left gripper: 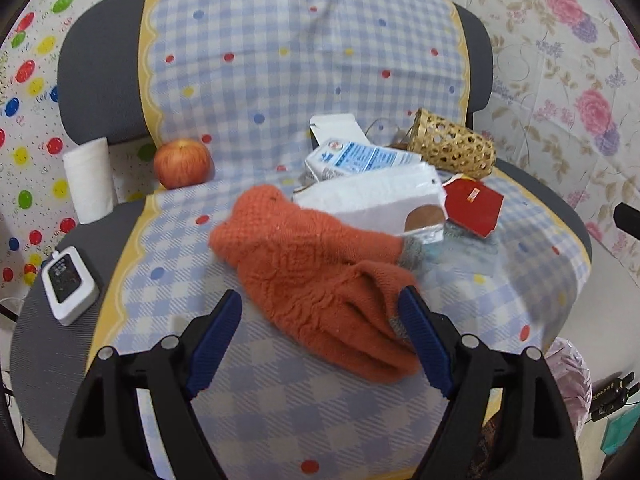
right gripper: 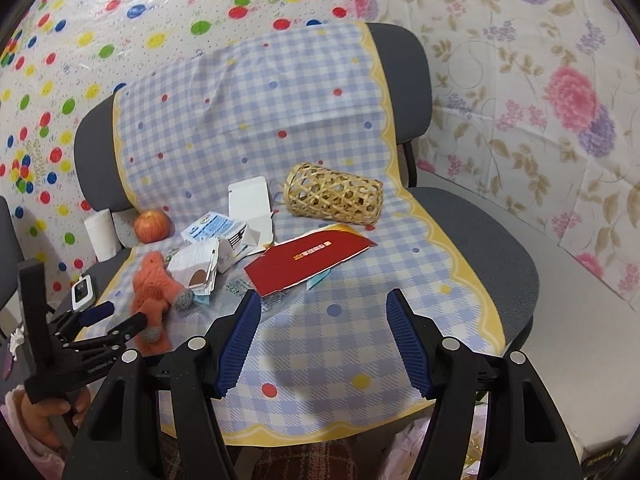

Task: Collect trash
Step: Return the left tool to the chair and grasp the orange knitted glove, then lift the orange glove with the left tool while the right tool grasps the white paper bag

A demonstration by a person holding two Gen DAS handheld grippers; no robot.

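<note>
Chair seat with mixed litter, seen along both grippers. The seat of the chair [right gripper: 500, 240] is covered by a checked cloth [right gripper: 320, 340], on which the trash lies in a loose heap at the left-middle: a red envelope [right gripper: 308, 264], a blue-and-white carton [right gripper: 212, 228], a second white carton [right gripper: 196, 266] just nearer, and an opened white box [right gripper: 250, 204] behind. An orange glove [left gripper: 320, 280] lies at the near left of the heap, touching the white carton [left gripper: 372, 200]. A woven basket [right gripper: 334, 196] lies on its side beyond the envelope. An apple [right gripper: 151, 226], a paper roll [right gripper: 102, 236] and a small white device [right gripper: 83, 291] sit at the far left edge and are judged not to be trash.

The left gripper [left gripper: 320, 336] is held with its fingers spread and nothing pinched; its right finger [left gripper: 424, 340] stands at the glove's edge, though contact cannot be confirmed. The right gripper [right gripper: 322, 340] is likewise spread and empty, over bare cloth just near of the envelope.

The step in hand is judged to be the approach to a first piece. The flat envelope is best taken by its raised near edge, one finger slid beneath. The cartons should be gripped across their narrow sides. The glove should be kept clear of the closing fingers, since it could be dragged along with the carton.
</note>
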